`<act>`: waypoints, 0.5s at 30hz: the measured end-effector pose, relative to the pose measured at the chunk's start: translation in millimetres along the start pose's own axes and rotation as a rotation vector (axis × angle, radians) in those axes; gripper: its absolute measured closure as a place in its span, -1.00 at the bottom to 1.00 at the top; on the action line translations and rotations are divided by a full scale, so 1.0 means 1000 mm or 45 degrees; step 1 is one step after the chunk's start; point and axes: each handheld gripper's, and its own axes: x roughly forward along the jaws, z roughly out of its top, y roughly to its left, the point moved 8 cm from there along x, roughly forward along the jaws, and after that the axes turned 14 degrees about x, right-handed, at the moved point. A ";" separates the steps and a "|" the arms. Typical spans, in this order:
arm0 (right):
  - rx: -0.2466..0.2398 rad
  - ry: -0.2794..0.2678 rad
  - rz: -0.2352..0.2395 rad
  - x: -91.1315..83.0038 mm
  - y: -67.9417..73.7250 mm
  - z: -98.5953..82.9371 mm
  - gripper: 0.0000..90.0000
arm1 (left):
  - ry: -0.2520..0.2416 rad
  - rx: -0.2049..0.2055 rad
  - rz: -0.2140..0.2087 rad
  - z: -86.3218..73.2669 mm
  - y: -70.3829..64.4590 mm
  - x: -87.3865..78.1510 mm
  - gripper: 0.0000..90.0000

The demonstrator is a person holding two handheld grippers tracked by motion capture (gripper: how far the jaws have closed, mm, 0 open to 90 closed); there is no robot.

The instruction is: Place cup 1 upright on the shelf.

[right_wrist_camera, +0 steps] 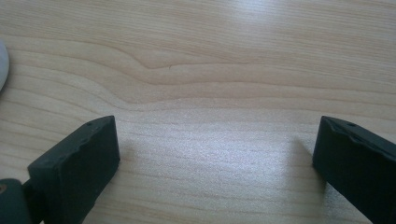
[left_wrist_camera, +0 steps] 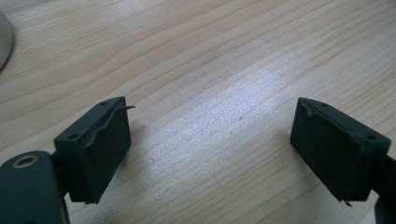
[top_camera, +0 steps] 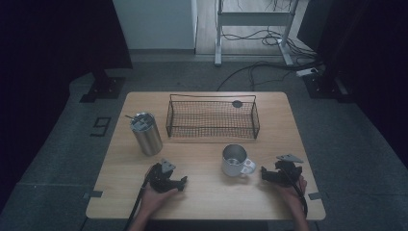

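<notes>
We rest both hands low near the front edge of the surface (top_camera: 202, 202), forearms coming in from that edge. Our left claw (top_camera: 183, 182) lies released, jaws spread over bare wood, pointing right. Our right claw (top_camera: 263, 173) is likewise released, pointing left, just beside the steel mug (top_camera: 235, 161), which stands upright toward the front right. No writing is readable.
</notes>
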 end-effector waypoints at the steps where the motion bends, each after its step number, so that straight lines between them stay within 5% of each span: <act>1: 0.003 -0.002 0.000 0.000 0.000 0.000 -0.99 | -0.004 -0.011 0.008 0.000 0.001 -0.001 -0.67; 10: 0.012 -0.004 -0.007 0.000 -0.002 0.001 -0.98 | -0.008 -0.010 0.012 -0.001 0.000 -0.002 -0.66; 15: 0.015 -0.005 -0.012 0.000 -0.003 0.001 -0.97 | -0.096 0.021 0.070 0.008 -0.001 -0.015 -0.66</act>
